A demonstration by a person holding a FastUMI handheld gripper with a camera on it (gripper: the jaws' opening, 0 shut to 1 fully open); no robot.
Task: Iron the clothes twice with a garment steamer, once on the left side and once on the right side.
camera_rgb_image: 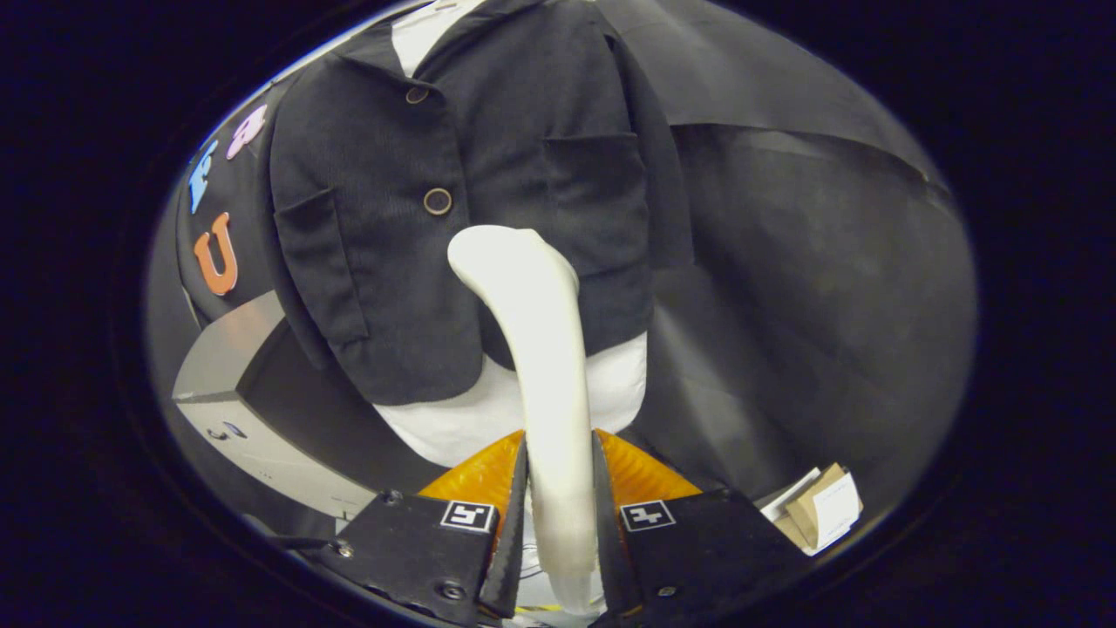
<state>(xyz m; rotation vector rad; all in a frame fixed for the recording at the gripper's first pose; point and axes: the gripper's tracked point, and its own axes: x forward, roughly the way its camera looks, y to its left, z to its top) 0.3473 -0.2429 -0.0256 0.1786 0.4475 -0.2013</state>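
My gripper [561, 488] pinches the steamer [540, 349]; head near the jacket [488, 174] hem. Keep 1 slow, straight pass.

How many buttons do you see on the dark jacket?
2. One button is near the collar of the jacket; the other button is lower, just above the steamer head. The steamer may hide more.

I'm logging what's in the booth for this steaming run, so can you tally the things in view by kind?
Garment steamer, held between the shut jaws of the gripper: 1
Dark jacket: 1
White garment under the jacket: 1
Jacket buttons: 2
Grey box-like unit beside the jacket: 1
Cardboard and paper pile: 1
Total: 7
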